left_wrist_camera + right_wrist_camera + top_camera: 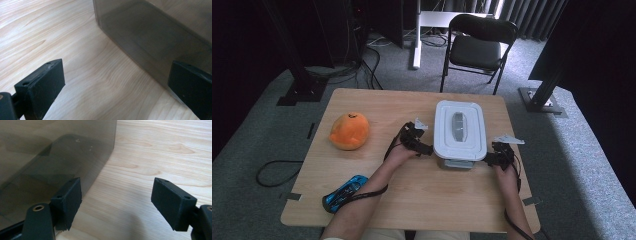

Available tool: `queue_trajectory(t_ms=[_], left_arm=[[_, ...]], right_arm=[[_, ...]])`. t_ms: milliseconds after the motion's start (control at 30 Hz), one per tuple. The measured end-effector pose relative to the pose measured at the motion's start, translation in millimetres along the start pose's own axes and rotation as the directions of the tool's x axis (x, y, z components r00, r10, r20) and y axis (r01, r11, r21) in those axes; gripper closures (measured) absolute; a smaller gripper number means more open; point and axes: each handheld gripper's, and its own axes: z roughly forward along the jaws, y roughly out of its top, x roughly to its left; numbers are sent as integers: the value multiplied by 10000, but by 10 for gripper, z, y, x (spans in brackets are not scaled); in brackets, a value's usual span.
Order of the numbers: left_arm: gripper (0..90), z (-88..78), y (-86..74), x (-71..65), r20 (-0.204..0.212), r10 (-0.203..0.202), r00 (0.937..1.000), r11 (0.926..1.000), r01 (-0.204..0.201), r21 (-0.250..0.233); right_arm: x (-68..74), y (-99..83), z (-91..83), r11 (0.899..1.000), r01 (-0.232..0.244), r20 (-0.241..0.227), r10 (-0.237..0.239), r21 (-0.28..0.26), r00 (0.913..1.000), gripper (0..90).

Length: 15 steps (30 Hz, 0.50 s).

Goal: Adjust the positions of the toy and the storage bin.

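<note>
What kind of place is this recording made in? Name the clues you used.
Probably a lab or studio set up for recording: a lone wooden table on grey carpet, black stand legs with loose cables, and a folding chair.

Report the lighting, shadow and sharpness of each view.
High view: bright table, dark upper corners, soft detail on the white-lidded box. Left gripper view: even light, smoky box wall slightly soft. Right gripper view: sharp wood grain, soft shadow beneath the tool.
</note>
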Motion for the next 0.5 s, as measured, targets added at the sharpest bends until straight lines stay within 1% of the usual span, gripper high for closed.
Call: queue_trajectory(t_ms=[100, 133, 167, 200, 233, 267, 333, 400, 433, 500], left_arm=[[15, -56, -69, 28, 185, -172, 9997, 9999, 172, 16], [15, -74, -88, 36, 153, -221, 9996, 9997, 220, 73], [15, -74, -88, 36, 153, -221, 9996, 9997, 220, 73], [15, -119, -122, 46, -4, -161, 9999, 9998, 161, 88], [16, -139, -135, 43, -38, -154, 9999, 9998, 154, 92], [16, -157, -148, 37, -106, -98, 9999, 9999, 99, 79], [16, -187, -171, 32, -208, -24, 9998, 10000, 25, 36], [17, -209, -197, 41, -211, -74, 9997, 10000, 75, 18], [17, -217, -209, 45, -232, -107, 9997, 9999, 107, 10], [17, -232, -236, 56, -118, -175, 9998, 9998, 175, 51]], right_arm=[[67, -15, -2, 9999, 133, -121, -134, -70, 9998, 243], [82, -25, 0, 9999, 150, -217, -151, -52, 9997, 243], [82, -25, 0, 9999, 150, -217, -151, -52, 9997, 243], [101, -35, 6, 9999, 125, -388, -126, -46, 9992, 243], [141, -55, 19, 9998, 177, -554, -176, 19, 9983, 243], [162, -61, 19, 9999, 163, -592, -161, 21, 9981, 244], [214, -65, 10, 9996, 287, -520, -288, -38, 9982, 244], [256, -67, -5, 9993, 381, -498, -384, -66, 9980, 244], [270, -68, -9, 9992, 384, -567, -389, -94, 9976, 244], [292, -72, -14, 9991, 418, -588, -424, -110, 9974, 244]])
